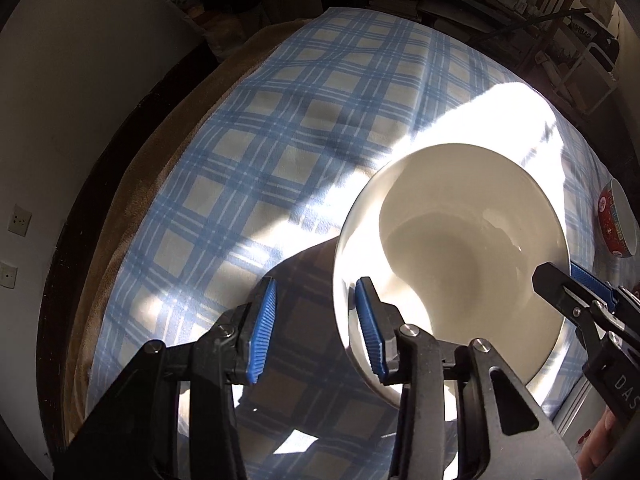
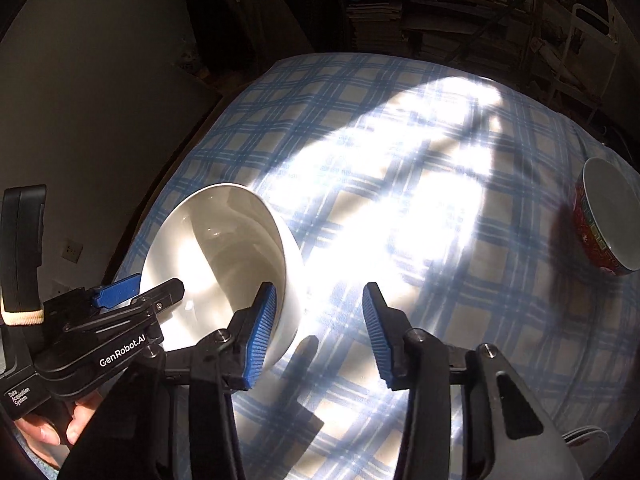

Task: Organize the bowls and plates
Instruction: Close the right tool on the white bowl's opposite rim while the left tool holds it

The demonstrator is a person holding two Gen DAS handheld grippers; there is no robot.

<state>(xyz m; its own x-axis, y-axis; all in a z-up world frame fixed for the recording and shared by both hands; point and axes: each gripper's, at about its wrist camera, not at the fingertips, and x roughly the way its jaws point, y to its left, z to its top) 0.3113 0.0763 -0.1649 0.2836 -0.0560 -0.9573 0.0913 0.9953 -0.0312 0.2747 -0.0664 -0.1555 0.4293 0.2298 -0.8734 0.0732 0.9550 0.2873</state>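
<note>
A large white bowl (image 1: 448,248) stands on the blue plaid tablecloth (image 1: 280,140). My left gripper (image 1: 316,328) is open, its right finger inside the bowl's near-left rim and its left finger outside. My right gripper (image 2: 320,332) is open too, its left finger inside the bowl's (image 2: 224,252) right rim and its right finger outside over the cloth. Each gripper shows in the other's view, the right one (image 1: 560,284) at the bowl's right side, the left one (image 2: 140,300) at its left side. A red patterned bowl (image 2: 608,216) stands farther right, also seen in the left wrist view (image 1: 618,224).
Bright sunlight falls across the cloth (image 2: 400,208). A white wall (image 1: 80,120) lies to the left, and cluttered shelves (image 1: 520,0) stand beyond the far edge. The edge of some white plates (image 2: 588,438) shows at the near right.
</note>
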